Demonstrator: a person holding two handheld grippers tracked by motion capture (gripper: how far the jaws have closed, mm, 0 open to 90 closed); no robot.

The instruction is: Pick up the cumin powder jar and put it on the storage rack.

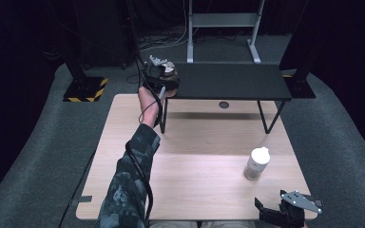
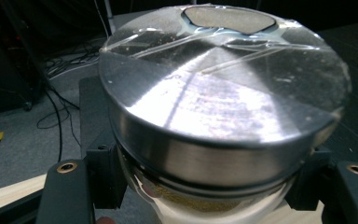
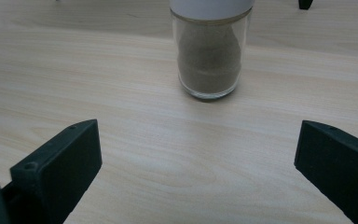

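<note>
Jar (image 2: 223, 112) with a silver metal lid sits pinched between the two black jaws of our left claw (image 1: 160, 71), and we hold it at the left end of the black shelf (image 1: 228, 81) that stands on thin legs at the far side of the wooden table (image 1: 195, 185). In the left gripper view we see the lid from close up: a round, flat disc of brushed metal with a bright sheen, strips of clear tape crossing it, and an oval patch near its far edge. Below the lid's rim the clear glass body shows, with a yellowish grainy filling inside. The jaws press the jar from both sides just under the lid, so the claw is closed on it as far as the jar allows. Our left sleeve (image 1: 128, 185) has a dark camouflage pattern, and a black cable runs along it. Our right claw (image 1: 285, 213) rests at the near right corner of the table with its jaws spread wide and nothing between them; in the right gripper view the two blocky black jaws stand far apart over bare wood. Beyond them, well apart from both jaws, a second jar (image 3: 209, 56) stands upright on the table, clear glass with a white cap and a grey-brown powder inside. The tabletop is pale wood with a fine straight grain.
</note>
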